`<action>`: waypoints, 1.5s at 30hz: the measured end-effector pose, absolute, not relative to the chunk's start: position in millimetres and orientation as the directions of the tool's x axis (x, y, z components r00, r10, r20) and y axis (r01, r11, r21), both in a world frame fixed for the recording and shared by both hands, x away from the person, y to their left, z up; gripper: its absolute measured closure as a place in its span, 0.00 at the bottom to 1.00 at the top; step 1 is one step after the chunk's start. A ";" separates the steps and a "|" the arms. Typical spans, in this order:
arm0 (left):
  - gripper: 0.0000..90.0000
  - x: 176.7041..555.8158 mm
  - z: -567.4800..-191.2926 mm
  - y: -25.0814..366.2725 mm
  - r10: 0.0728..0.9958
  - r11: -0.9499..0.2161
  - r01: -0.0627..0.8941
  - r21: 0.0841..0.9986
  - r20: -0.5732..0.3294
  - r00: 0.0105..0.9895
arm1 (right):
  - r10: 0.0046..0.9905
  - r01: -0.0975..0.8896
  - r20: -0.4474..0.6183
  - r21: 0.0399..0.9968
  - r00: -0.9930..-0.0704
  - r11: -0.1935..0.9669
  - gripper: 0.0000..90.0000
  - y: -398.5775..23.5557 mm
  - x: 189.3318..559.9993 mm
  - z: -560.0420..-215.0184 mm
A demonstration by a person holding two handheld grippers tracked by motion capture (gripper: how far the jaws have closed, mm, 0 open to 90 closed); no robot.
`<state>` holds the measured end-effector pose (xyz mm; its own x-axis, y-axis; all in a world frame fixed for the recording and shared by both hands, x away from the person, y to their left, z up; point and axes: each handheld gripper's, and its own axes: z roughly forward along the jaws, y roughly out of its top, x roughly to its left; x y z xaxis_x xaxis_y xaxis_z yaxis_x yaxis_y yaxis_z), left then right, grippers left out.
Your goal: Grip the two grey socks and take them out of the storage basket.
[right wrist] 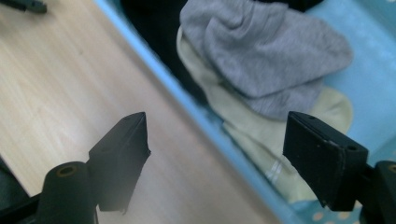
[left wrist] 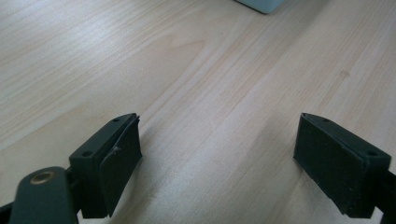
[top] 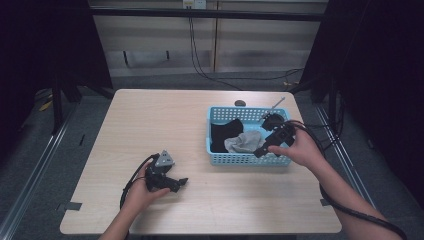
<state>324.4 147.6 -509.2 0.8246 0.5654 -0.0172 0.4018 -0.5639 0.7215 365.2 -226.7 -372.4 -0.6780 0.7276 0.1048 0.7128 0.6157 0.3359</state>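
Black pads on your right gripper (right wrist: 217, 140) stand wide apart with nothing pinched between them; its fingers (right wrist: 322, 154) are spread and empty. They straddle the near wall of the blue basket (right wrist: 205, 119): one finger hangs over bare wood, the other over the basket's inside. Just beyond that second finger lies a grey sock (right wrist: 266, 51), draped over a pale yellow sock (right wrist: 254, 123) whose cuff with faint stripes sits close to the finger's tip. Neither sock touches the pads. A dark garment (right wrist: 154, 28) fills the basket's corner behind the socks.

From the high view, your right hand (top: 300, 147) holds that gripper (top: 265, 147) over the basket's front right part, angled toward the grey sock (top: 244, 141). The basket (top: 248, 159) sits on the right half of the worktop (top: 165, 120), with black cloth (top: 224, 132) in its left part and the grey sock beside it. A small dark object (top: 240, 103) and a thin stick-like thing (top: 278, 103) rest just behind the basket; what they are I cannot tell.

Your left gripper (left wrist: 217, 154) also has its fingers (left wrist: 119, 161) parted and empty, low over plain wood. From above, your left hand (top: 142, 192) rests with it (top: 175, 184) near the front left of the worktop, well apart from the basket, its cable looping back along your forearm.
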 end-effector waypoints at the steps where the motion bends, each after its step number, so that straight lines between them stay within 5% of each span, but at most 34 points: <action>1: 0.16 324.4 -509.2 147.6 0.565 -0.564 0.402 0.721 -0.017 0.825 | 0.728 0.713 0.105 0.336 -0.678 0.616 0.25 -226.7 365.2 -372.4; 24: 0.15 324.4 -509.4 147.5 0.563 -0.563 0.400 0.723 -0.018 0.826 | 0.784 0.765 0.062 0.277 -0.618 0.581 0.47 -185.3 438.1 -442.7; 28: 0.15 324.4 -509.4 147.5 0.563 -0.563 0.400 0.723 -0.019 0.826 | 0.775 0.761 0.041 0.228 -0.630 0.607 0.78 -185.1 441.6 -455.7; 31: 0.15 324.4 -509.4 147.5 0.563 -0.563 0.400 0.723 -0.018 0.826 | 0.783 0.773 0.066 0.228 -0.619 0.592 0.91 -188.7 442.2 -456.0; 45: 0.15 323.9 -509.9 146.7 0.570 -0.550 0.407 0.729 -0.029 0.821 | 0.765 0.757 0.089 0.256 -0.638 0.601 0.94 -206.0 437.1 -404.8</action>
<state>323.9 146.7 -509.9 0.8214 0.5697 -0.0288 0.4070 -0.5501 0.7292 437.1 -206.0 -404.8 -0.6378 0.7651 0.0890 0.7569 0.6012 0.2562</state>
